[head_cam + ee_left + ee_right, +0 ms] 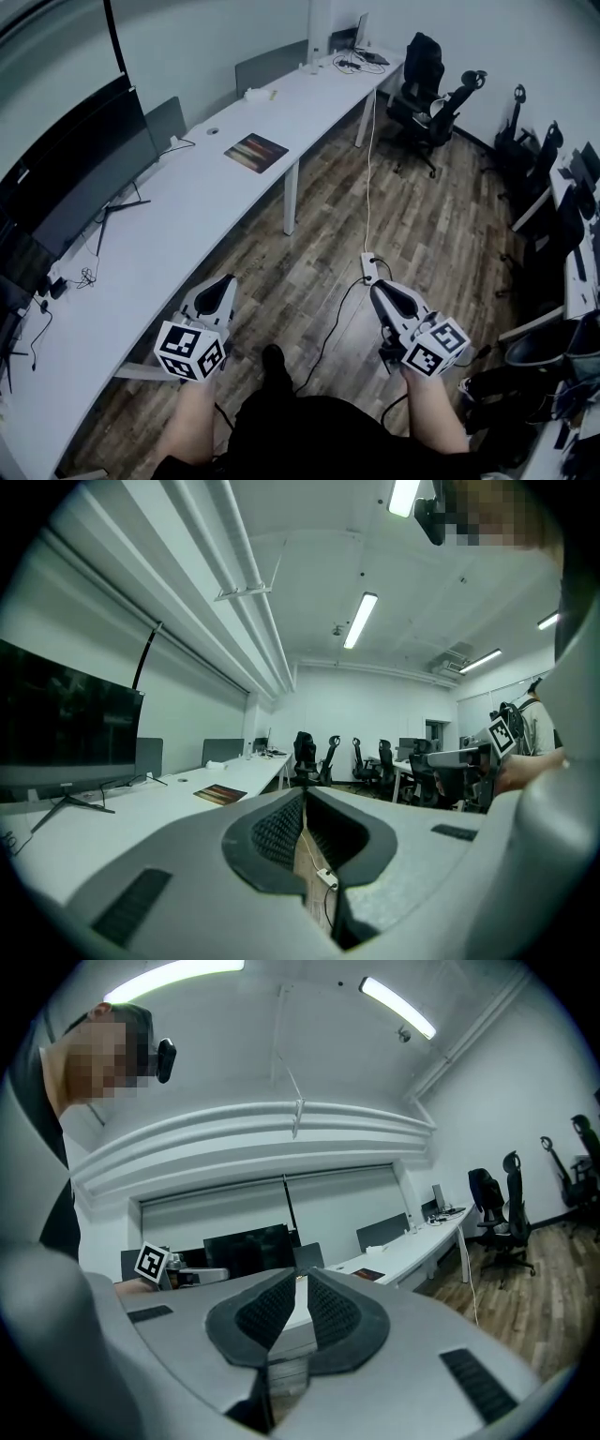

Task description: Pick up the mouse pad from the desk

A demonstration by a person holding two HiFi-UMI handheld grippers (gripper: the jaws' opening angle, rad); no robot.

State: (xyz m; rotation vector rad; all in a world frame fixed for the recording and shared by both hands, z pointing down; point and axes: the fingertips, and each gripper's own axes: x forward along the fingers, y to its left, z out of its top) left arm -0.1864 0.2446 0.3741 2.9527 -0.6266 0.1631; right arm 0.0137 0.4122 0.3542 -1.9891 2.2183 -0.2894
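Observation:
The mouse pad (255,152), dark with coloured stripes, lies flat on the long white desk (178,225), far ahead of both grippers. It shows small in the left gripper view (221,794) and the right gripper view (368,1274). My left gripper (225,280) hangs over the floor beside the desk's near edge. In its own view its tips (305,795) meet, with nothing between them. My right gripper (377,286) is over the wooden floor to the right. A narrow slit parts its tips (302,1279), and they hold nothing.
Dark monitors (75,178) stand along the desk's left side, with cables near them. A white power strip (369,267) and its cord lie on the floor between the grippers. Office chairs (427,89) stand at the back right, with more desks on the right.

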